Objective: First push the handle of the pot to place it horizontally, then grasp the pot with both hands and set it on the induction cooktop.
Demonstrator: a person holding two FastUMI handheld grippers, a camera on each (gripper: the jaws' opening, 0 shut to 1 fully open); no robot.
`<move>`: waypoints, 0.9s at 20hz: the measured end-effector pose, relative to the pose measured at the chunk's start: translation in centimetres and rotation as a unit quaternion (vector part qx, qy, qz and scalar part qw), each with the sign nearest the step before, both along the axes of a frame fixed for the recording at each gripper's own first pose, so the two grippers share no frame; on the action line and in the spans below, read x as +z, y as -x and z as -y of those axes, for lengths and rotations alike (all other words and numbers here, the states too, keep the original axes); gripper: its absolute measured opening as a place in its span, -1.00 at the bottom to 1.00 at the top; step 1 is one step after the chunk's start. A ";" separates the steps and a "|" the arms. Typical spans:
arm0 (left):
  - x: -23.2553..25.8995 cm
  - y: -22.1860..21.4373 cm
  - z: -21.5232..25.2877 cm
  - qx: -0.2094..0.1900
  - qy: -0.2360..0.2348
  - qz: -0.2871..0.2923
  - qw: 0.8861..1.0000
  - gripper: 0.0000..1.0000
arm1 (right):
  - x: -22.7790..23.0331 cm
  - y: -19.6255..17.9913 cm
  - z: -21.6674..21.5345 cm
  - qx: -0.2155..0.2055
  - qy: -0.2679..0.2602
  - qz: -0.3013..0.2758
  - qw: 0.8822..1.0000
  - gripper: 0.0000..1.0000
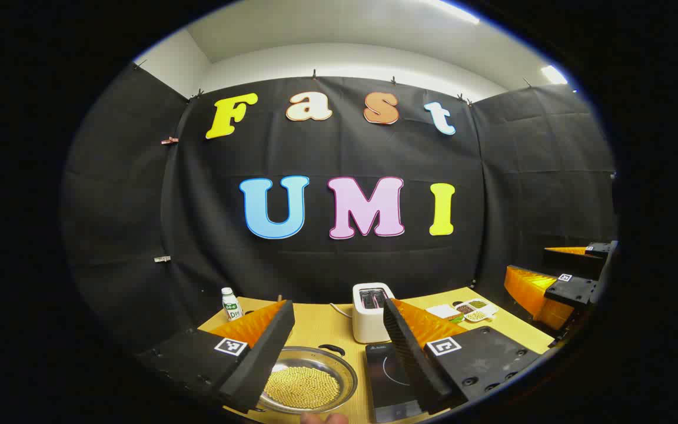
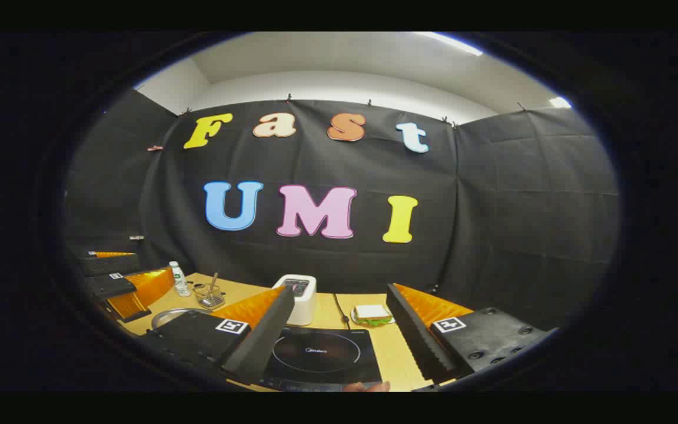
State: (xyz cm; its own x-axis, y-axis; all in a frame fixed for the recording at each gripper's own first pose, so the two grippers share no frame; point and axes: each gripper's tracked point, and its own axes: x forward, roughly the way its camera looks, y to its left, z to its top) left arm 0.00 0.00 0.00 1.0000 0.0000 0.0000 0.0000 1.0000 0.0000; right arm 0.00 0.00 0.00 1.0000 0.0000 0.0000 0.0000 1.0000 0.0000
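In the left gripper view a shallow metal pot (image 1: 345, 368) holding yellow beans sits on the wooden table, low between my fingers. A small black handle (image 1: 332, 349) shows at its far rim. The black induction cooktop (image 1: 387, 377) lies just right of the pot. My left gripper (image 1: 337, 307) hangs open above the pot with nothing between its fingers. In the right gripper view the cooktop (image 2: 321, 353) lies under my open right gripper (image 2: 340, 291), and the pot's rim (image 2: 168, 314) peeks out at the left. The right gripper (image 1: 551, 288) also shows far right in the left gripper view.
A white toaster (image 1: 371, 312) stands behind the cooktop. A small bottle (image 1: 231, 304) is at the back left and a divided dish of beans (image 1: 471, 310) at the back right. The right gripper view adds a sandwich (image 2: 371, 315) and a glass with a spoon (image 2: 209, 294).
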 end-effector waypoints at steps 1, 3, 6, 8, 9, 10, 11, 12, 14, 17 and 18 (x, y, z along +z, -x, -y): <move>-0.1 0.0 0.0 0.000 0.000 -0.001 1.000 0.90 | 0.0 0.0 -0.1 0.000 0.000 0.000 1.000 0.99; -0.2 0.1 -0.1 -0.001 0.000 -0.001 1.000 0.90 | 0.1 0.1 -0.1 0.000 0.000 0.001 1.000 0.92; -0.1 0.1 -0.2 -0.001 -0.001 -0.001 1.000 0.89 | 0.0 0.0 -0.3 0.000 0.002 0.000 1.000 0.93; -0.2 0.1 -0.2 -0.002 0.000 -0.002 1.000 0.90 | 0.0 0.1 -0.2 -0.001 0.002 0.000 1.000 0.96; -0.4 0.1 -0.2 -0.002 0.000 -0.003 1.000 0.90 | -0.1 0.1 -0.2 -0.002 0.001 0.000 1.000 0.96; -0.4 0.1 -0.2 -0.002 0.001 -0.003 1.000 0.90 | 0.0 0.1 -0.1 -0.002 0.001 0.000 1.000 0.96; -0.4 0.1 -0.2 -0.002 0.001 -0.003 1.000 0.90 | 0.0 0.1 -0.1 -0.002 0.001 0.000 1.000 0.96; -0.3 0.2 -0.2 -0.003 0.001 -0.003 1.000 0.90 | 0.0 0.1 -0.1 -0.002 0.002 0.000 1.000 0.95; -0.3 0.3 -0.1 -0.003 0.000 -0.002 1.000 0.90 | 0.0 0.2 -0.1 -0.002 0.001 0.000 1.000 0.93; -0.2 0.3 -0.1 -0.003 -0.002 0.000 1.000 0.90 | 0.1 0.2 0.0 -0.003 0.000 0.002 1.000 0.92; -0.2 0.3 0.0 -0.004 -0.001 -0.001 1.000 0.90 | 0.1 0.1 -0.1 -0.003 -0.001 0.002 1.000 0.92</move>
State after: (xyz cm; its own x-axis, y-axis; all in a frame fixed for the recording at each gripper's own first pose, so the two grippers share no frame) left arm -0.31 0.03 -0.18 1.0000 -0.0072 -0.0012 0.0072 1.0000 0.0028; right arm -0.12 0.05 0.09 1.0000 -0.0053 0.0037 0.0053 1.0000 0.0012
